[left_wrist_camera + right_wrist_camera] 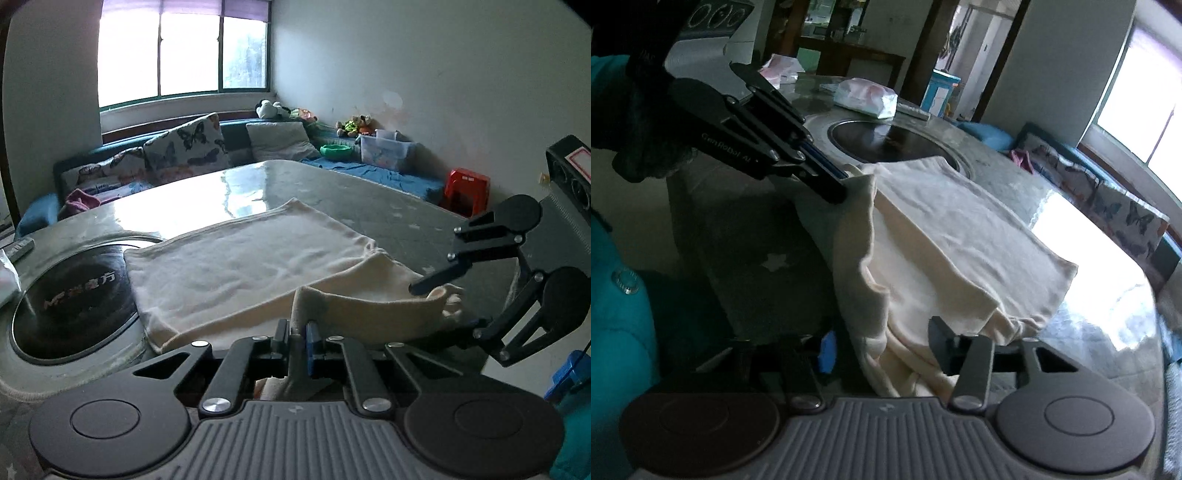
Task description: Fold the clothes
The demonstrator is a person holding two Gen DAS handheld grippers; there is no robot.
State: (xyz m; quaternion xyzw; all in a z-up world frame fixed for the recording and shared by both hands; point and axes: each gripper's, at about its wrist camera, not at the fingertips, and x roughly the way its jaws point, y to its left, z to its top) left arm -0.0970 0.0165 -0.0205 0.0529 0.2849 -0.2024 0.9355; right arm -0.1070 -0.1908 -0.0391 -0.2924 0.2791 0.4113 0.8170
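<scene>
The cream garment [236, 266] lay partly folded on the glossy desk [388, 206], beside a round black hotplate [74, 295] set into the top. The left claw [295, 334] was pinched shut on the garment's near edge, lifting it off the desk. The right claw [424, 291] had closed on the far corner of the same raised edge, the cloth stretched between them.
</scene>
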